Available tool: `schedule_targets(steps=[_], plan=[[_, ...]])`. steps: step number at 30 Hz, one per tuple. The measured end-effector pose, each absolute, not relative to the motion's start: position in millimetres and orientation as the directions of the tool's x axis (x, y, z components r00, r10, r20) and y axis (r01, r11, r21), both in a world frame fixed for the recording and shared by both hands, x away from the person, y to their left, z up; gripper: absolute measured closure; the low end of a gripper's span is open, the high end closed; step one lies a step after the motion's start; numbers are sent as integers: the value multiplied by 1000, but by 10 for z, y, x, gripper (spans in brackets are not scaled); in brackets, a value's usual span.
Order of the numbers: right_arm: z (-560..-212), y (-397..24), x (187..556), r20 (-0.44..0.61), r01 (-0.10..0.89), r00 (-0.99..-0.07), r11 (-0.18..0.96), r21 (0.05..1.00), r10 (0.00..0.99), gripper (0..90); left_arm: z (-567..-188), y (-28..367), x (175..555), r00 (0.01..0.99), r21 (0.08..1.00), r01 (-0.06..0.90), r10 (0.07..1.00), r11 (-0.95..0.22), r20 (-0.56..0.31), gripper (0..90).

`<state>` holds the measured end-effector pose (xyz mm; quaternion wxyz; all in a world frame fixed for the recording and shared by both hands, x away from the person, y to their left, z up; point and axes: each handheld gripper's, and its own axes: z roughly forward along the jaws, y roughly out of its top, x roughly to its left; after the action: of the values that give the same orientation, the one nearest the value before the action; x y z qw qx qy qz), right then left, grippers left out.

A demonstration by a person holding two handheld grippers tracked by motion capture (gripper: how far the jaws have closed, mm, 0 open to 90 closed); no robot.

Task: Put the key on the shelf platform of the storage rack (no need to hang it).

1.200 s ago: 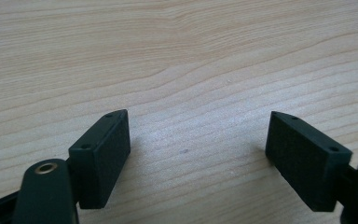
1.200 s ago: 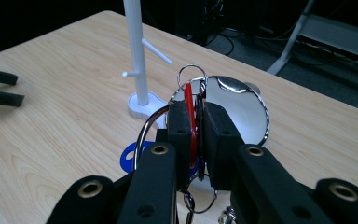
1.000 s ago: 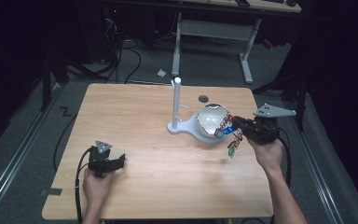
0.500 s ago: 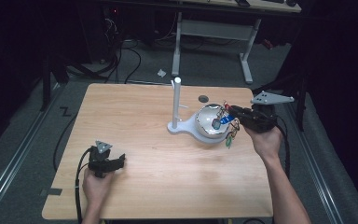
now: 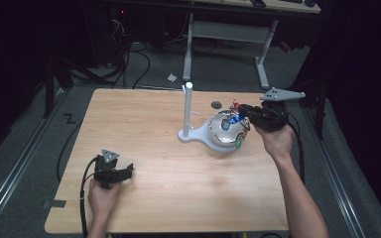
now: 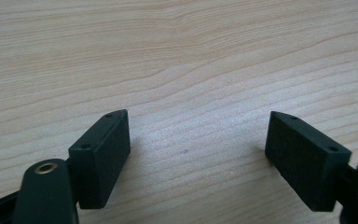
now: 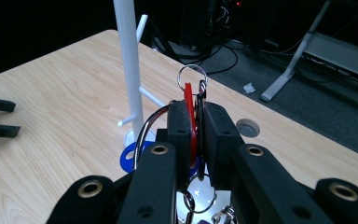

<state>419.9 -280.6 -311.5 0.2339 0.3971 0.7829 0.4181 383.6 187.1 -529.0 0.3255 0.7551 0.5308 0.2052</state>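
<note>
My right gripper (image 5: 241,110) is shut on a bunch of key rings (image 5: 236,124) with red, blue and green tags, held at the far right rim of a shiny metal bowl (image 5: 217,135). In the right gripper view the jaws (image 7: 196,116) pinch the red tag (image 7: 189,98), a steel ring (image 7: 192,74) sticks up above them, and a blue tag (image 7: 129,159) hangs below. A white peg stand (image 5: 188,106) rises just left of the bowl. My left gripper (image 5: 128,172) rests open at the table's front left, over bare wood (image 6: 198,140).
The wooden table (image 5: 144,124) has a round cable hole (image 5: 216,104) behind the bowl. The stand's short pegs (image 7: 150,97) point toward my right gripper. A grey desk frame (image 5: 228,29) and cables stand on the floor beyond the table.
My right gripper has lifted and moved away and slightly left with the key bunch, from beside the bowl to over its far rim. The left gripper has not moved.
</note>
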Motion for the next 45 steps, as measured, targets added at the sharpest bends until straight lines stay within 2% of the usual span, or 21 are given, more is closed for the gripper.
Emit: schedule_targets(steps=[16, 45], plan=[[-3251, -2766, 4435, -6, 452, -546, 301, 840, 838, 826, -5290, 1871, 3836, 352, 709, 668, 935, -225, -35, 225], [-3560, -2714, 4721, -27, 489, -494, 303, 818, 869, 825, -5289, 1874, 3836, 352, 710, 668, 935, -223, -38, 222]])
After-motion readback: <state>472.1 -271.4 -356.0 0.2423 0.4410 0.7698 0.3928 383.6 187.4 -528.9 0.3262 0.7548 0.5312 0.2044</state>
